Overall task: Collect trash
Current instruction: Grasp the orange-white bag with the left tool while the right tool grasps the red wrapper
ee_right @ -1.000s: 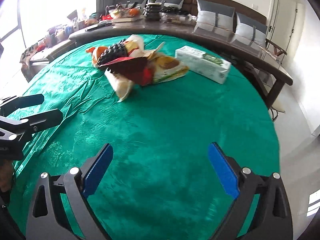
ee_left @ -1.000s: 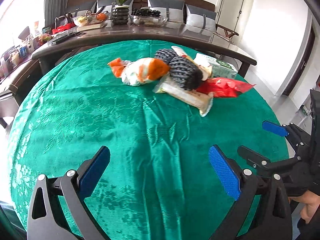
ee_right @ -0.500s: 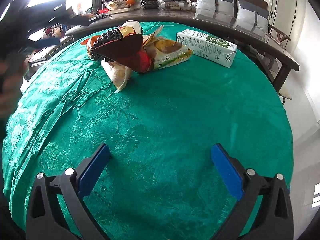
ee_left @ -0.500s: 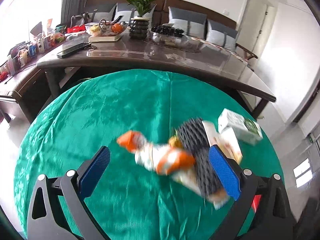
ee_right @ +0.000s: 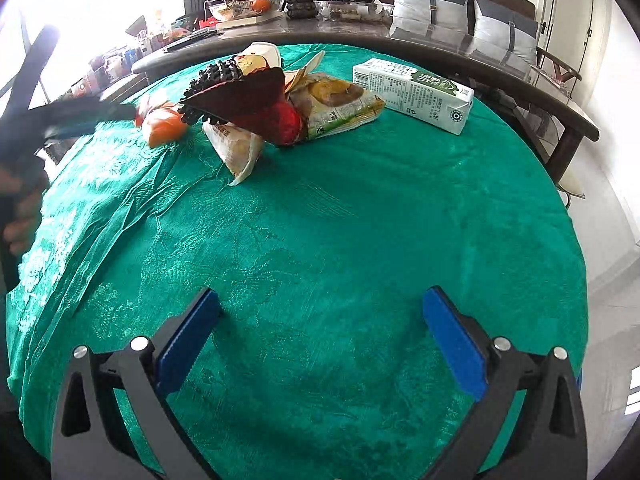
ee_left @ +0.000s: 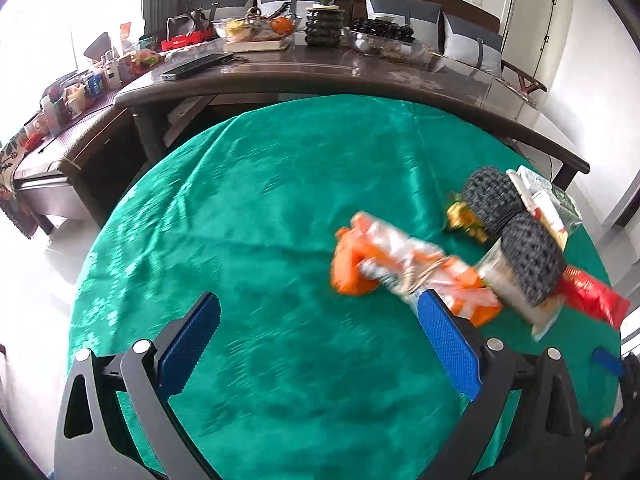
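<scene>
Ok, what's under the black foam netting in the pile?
Under the black foam netting: a red wrapper and a beige packet. Anything beneath those is covered.

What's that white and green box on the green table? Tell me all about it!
The carton is a long rectangular drink box, apparently coated cardboard, white with a dark green band and small printed text along its side. It lies flat on its long side on the green tablecloth, near the table's far edge. It looks closed and undented. In the right wrist view it sits apart from the pile of wrappers, with cloth showing between them. No gripper touches it.
</scene>
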Tool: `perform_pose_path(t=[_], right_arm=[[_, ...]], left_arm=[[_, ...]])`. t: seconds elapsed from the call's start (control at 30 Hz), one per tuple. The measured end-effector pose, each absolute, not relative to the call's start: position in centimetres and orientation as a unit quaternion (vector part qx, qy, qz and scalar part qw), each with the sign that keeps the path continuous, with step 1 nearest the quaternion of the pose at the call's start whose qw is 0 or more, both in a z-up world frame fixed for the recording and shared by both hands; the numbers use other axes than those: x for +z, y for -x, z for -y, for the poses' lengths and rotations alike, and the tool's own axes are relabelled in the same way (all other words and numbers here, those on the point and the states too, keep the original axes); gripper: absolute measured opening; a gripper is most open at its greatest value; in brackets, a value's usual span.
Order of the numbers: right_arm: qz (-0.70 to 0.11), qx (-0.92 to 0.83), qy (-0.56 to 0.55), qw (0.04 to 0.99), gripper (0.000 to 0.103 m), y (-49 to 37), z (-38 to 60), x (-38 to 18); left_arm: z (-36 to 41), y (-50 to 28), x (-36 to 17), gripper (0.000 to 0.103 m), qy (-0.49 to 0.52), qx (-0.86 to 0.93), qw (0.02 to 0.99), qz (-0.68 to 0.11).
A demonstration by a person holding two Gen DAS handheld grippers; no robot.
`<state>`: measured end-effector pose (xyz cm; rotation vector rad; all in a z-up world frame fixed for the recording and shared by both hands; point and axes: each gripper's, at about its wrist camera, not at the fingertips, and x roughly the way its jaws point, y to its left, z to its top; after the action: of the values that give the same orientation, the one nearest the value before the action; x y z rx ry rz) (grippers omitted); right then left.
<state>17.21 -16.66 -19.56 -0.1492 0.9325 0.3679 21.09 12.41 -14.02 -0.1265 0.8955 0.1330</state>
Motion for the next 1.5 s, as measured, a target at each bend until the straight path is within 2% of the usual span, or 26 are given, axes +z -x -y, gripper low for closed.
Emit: perform_pose_path(t=[0.23, 0.4, 0.57, 0.67, 0.73, 0.9, 1.03, 1.17, 1.23, 1.33, 1.4, 1.47, 1.5], right_arm=[[-0.447, 0.176, 0.071, 0.874, 0.098, -17.2, 16.7, -19.6], [-0.447, 0.176, 0.071, 0.874, 0.098, -17.2, 16.6, -19.6], [-0.446, 0.176, 0.071, 0.874, 0.098, -17.2, 16.7, -19.6], [-0.446, 0.176, 0.071, 0.874, 0.098, -17.2, 16.6, -19.6], [-0.446, 0.176, 0.071, 0.874, 0.098, -17.2, 16.6, -19.6], [-0.446, 0.177, 0.068, 0.875, 0.098, -17.1, 16.7, -19.6], [-0.422, 0.227, 0.011, 0.878, 0.098, -16.8, 18.3, -18.7], [-0.391, 0.222, -0.046, 0.892, 0.098, -18.4, 21.1, -14.8], [-0.411, 0.229, -0.075, 0.879, 0.098, -21.3, 21.2, -12.7], [-0.484, 0.247, -0.096, 0.834, 0.098, -25.8, 19.2, -11.8], [-0.519, 0.260, -0.076, 0.810, 0.095, -27.5, 17.2, -12.2], [-0.549, 0.262, -0.046, 0.792, 0.078, -28.8, 15.2, -12.9], [-0.564, 0.262, -0.041, 0.782, 0.073, -29.1, 14.5, -13.6]], left_arm=[[-11.6, -21.8, -13.0, 0.098, 0.140, 0.014, 0.893, -0.427], [-7.6, -25.1, -14.5, 0.098, 0.140, 0.059, 0.883, -0.445], [-7.6, -26.4, -16.1, 0.098, 0.158, 0.104, 0.869, -0.458], [-7.9, -25.6, -15.8, 0.098, 0.143, 0.089, 0.875, -0.453], [-8.4, -25.0, -15.6, 0.086, 0.135, 0.066, 0.880, -0.450], [-9.2, -24.4, -15.1, 0.076, 0.097, 0.003, 0.887, -0.451], [-7.8, -22.4, -13.7, 0.076, 0.026, -0.097, 0.882, -0.460], [-5.1, -19.2, -13.3, 0.080, -0.037, -0.195, 0.861, -0.469], [-3.4, -18.2, -13.7, 0.083, -0.055, -0.224, 0.855, -0.464], [-1.8, -17.8, -14.3, 0.084, -0.063, -0.228, 0.856, -0.460], [-2.0, -18.0, -14.6, 0.086, -0.055, -0.220, 0.859, -0.459], [-2.8, -17.9, -14.7, 0.090, -0.038, -0.213, 0.862, -0.458], [-3.4, -17.9, -14.7, 0.090, -0.027, -0.208, 0.863, -0.459]])
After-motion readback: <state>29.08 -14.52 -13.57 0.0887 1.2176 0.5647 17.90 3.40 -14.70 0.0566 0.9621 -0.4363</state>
